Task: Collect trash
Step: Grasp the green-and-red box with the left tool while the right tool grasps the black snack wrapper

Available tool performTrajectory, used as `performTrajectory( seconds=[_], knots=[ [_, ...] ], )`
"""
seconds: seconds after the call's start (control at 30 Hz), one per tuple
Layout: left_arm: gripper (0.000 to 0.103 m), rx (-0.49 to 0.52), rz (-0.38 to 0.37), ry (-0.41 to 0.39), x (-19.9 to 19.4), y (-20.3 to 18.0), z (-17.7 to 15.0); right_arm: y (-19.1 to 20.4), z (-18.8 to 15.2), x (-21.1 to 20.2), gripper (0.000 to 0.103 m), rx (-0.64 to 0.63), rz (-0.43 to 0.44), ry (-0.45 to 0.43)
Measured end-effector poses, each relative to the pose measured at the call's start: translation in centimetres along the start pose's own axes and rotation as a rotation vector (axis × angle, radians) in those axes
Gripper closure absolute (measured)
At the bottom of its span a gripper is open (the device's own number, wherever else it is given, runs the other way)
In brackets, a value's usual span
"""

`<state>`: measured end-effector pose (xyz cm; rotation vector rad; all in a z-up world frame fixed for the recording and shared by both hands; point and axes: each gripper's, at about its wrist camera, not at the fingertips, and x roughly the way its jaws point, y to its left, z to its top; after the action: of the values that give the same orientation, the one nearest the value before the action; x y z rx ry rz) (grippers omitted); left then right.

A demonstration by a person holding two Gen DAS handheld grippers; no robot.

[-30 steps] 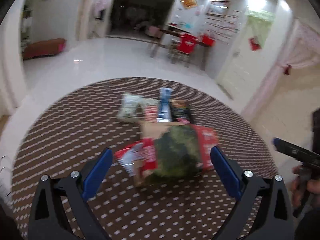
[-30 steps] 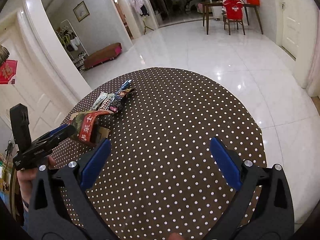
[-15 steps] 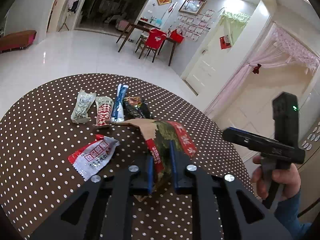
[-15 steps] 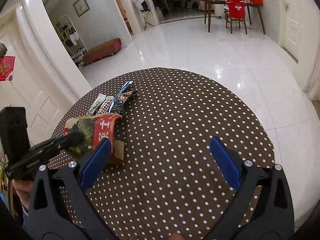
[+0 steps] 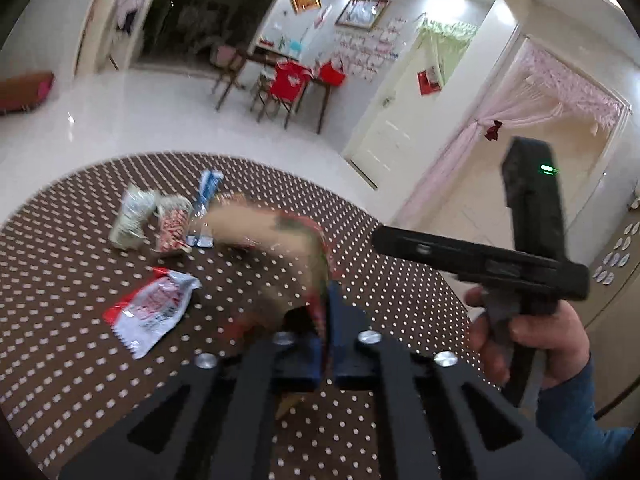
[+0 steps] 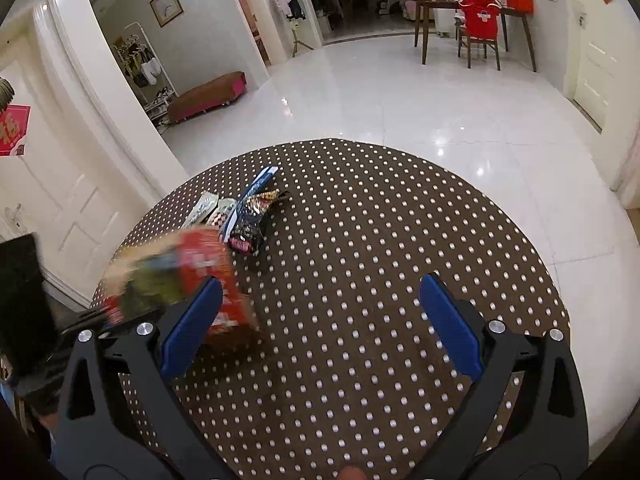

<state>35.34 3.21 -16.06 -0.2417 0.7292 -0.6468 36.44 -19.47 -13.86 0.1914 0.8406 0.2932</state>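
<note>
My left gripper (image 5: 327,320) is shut on a large red, green and tan snack bag (image 5: 276,240), held lifted and blurred above the round polka-dot table (image 5: 60,312). The bag also shows in the right wrist view (image 6: 176,276), just left of my right gripper (image 6: 316,312), which is open and empty over the table (image 6: 380,240). A red-and-white wrapper (image 5: 150,308) lies flat left of the bag. Several small wrappers (image 5: 172,216) lie in a row farther back; they also show in the right wrist view (image 6: 244,220).
The right gripper's body and the hand holding it (image 5: 520,280) show at the right of the left wrist view. White tiled floor (image 6: 380,96) surrounds the table. A wooden table with a red-covered chair (image 6: 478,24) stands far back.
My left gripper has closed on the snack bag and lifted it off the table, swinging it toward the right gripper. The red-and-white wrapper that lay under it is uncovered. The right gripper stays open.
</note>
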Motion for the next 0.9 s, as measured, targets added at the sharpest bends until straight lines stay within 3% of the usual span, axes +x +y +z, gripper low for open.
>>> performTrajectory(
  seconds=[0.17, 0.33, 0.47, 0.5, 0.53, 0.7, 0.9],
  knots=[
    [0.102, -0.013, 0.057, -0.092, -4.6, -0.4, -2.0, 1.4, 1.4, 2.6, 0.006, -0.031, 0.005, 0.011],
    [0.102, -0.035, 0.218, -0.182, -8.8, 0.4, -4.1, 4.6, 2.2, 7.5, 0.007, -0.115, 0.010, 0.068],
    [0.102, -0.050, 0.304, -0.223, -10.7, 1.2, -4.7, 6.9, 2.1, 10.8, 0.044, -0.175, -0.005, 0.118],
    [0.102, -0.052, 0.312, -0.225, -11.0, 1.3, -4.6, 7.5, 2.0, 11.4, 0.062, -0.206, -0.025, 0.109],
    [0.102, -0.054, 0.322, -0.227, -11.2, 1.4, -4.5, 7.9, 2.0, 11.6, 0.071, -0.230, -0.044, 0.102],
    [0.102, -0.053, 0.325, -0.239, -11.5, 1.2, -3.9, 7.4, 1.1, 9.9, 0.073, -0.223, -0.011, 0.090],
    [0.102, -0.021, 0.288, -0.241, -10.0, -1.1, -2.8, 3.5, -0.9, 4.4, 0.073, -0.158, 0.057, 0.026]
  ],
)
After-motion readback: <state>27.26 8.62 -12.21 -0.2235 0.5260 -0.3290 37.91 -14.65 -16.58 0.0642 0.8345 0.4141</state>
